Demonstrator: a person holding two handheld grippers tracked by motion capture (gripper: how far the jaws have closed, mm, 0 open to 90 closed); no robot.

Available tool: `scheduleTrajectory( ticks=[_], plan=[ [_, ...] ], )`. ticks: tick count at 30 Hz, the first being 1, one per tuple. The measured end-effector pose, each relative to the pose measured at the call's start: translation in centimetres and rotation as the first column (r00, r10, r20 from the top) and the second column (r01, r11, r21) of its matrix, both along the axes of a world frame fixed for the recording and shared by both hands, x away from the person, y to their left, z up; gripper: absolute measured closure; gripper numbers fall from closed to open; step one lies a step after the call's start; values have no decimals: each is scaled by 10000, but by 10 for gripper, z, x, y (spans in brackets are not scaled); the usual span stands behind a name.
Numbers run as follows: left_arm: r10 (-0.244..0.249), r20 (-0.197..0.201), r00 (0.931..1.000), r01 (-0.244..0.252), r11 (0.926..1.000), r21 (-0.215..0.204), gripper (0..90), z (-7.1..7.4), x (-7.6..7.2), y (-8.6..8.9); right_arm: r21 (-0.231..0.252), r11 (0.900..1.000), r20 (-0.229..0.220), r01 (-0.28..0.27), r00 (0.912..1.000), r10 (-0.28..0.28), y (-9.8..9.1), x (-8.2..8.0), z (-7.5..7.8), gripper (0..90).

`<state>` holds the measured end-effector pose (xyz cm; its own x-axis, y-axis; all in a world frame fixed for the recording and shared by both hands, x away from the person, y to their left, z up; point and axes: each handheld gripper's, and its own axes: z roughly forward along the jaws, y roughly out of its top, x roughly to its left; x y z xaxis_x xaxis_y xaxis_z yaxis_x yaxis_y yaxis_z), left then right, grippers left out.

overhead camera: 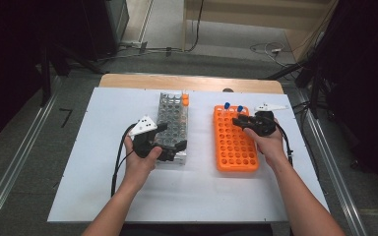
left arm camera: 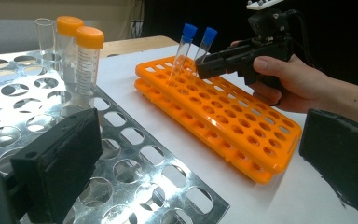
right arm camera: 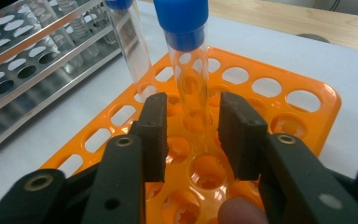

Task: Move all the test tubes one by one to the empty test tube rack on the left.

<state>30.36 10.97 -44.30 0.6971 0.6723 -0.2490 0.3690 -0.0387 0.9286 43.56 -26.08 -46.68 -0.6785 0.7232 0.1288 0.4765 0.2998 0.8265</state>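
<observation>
White sheeting covers the tabletop [overhead camera: 192, 191] we work at, with a wooden edge at its far side and grey floor and dark stands beyond.

On our left stands a clear plastic rack with rows of round holes [overhead camera: 173, 123]. At its far end it holds two wide clear tubes with orange screw caps [left arm camera: 81, 58], and just beside them an uncapped clear tube [left arm camera: 44, 35]; the holes we can see nearer to us are unfilled. On our right lies an orange plastic rack of small round holes [overhead camera: 235, 142]. Two slim clear tubes with blue caps [left arm camera: 193, 46] stand upright in holes at its far end, close together.

Our left gripper [overhead camera: 170, 140] sits at the near end of the clear rack, one jaw over the rack's top and the other out over the white sheet beside it; the jaws stand wide apart and hold nothing.

Our right gripper [right arm camera: 193, 135] is at the far end of the orange rack, with the nearer blue-capped tube [right arm camera: 189, 70] between its jaws. In the right gripper view a gap shows on each side of the tube, so the pads are not pressing on it.

We cannot make out whether any tube has contents. The further blue-capped tube [right arm camera: 128, 42] is cut off at the top of the right gripper view, and from the high view the right gripper covers the lower part of both tubes.
</observation>
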Motion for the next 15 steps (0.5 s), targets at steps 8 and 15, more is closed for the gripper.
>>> scheduleTrajectory(
  ticks=[8,15],
  plan=[
    [-34,-48,10000,34,10000,63,0,-2,0,-1,-222,9997,154,114,9998,-110,2,6,-5,663],
    [-50,-88,9999,51,10000,72,0,-3,1,-2,-453,9990,518,-12,9987,36,9,5,-5,722]
  ],
)
